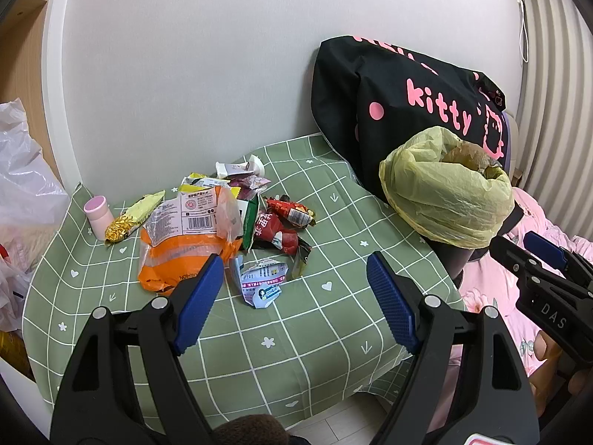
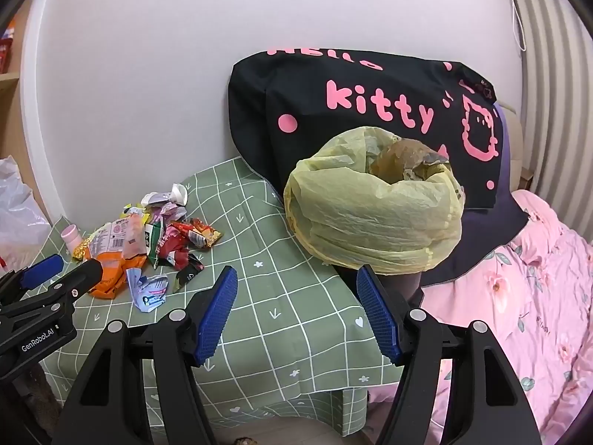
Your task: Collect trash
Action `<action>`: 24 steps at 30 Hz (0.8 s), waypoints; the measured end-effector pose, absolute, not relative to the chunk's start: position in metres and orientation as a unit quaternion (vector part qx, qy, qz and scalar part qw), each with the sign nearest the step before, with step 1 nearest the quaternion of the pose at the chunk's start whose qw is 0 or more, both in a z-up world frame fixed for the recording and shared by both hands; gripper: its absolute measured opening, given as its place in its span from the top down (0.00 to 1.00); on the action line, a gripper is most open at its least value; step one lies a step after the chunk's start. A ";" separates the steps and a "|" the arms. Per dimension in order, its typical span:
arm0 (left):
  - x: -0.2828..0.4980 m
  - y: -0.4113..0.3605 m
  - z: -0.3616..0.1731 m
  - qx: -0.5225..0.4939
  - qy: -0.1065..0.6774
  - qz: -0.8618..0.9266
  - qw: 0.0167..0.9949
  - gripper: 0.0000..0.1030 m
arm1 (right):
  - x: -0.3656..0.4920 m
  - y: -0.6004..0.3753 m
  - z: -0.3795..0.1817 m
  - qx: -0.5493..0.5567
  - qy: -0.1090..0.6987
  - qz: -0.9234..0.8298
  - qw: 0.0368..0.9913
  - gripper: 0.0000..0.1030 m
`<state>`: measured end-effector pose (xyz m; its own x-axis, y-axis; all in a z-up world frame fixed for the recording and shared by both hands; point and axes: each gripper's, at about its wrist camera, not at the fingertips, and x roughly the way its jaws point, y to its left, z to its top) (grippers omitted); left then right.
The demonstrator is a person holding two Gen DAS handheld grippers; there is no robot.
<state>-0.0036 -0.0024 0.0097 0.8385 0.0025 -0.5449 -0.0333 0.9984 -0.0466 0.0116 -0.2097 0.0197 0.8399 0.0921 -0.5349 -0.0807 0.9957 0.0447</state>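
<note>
A pile of snack wrappers (image 1: 222, 215) lies on the green checked tablecloth (image 1: 326, 326), with a big orange bag (image 1: 178, 256), red wrappers (image 1: 285, 222) and a small white-blue packet (image 1: 261, 283) at its front. The pile also shows in the right wrist view (image 2: 155, 244). A bin lined with a yellow bag (image 1: 444, 193) stands at the table's right edge, close ahead in the right wrist view (image 2: 374, 215). My left gripper (image 1: 296, 296) is open and empty, just short of the pile. My right gripper (image 2: 296, 311) is open and empty before the bin.
A pink-capped bottle (image 1: 98, 218) stands left of the pile. A black Hello Kitty bag (image 1: 400, 100) leans on the wall behind the bin. A pink bedspread (image 2: 526, 296) lies to the right. White plastic bags (image 1: 22, 185) sit at the left.
</note>
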 end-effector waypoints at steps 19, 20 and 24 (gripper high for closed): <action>0.003 0.011 0.008 -0.039 0.280 0.006 0.959 0.27 | 0.017 -0.207 0.015 0.011 0.284 0.055 0.957 0.38; 0.003 0.013 0.006 -0.038 0.279 0.008 0.959 0.27 | 0.021 -0.205 0.015 0.013 0.287 0.058 0.956 0.39; 0.013 0.040 -0.001 -0.046 0.280 0.035 0.958 0.27 | 0.033 -0.196 0.010 0.017 0.295 0.069 0.953 0.39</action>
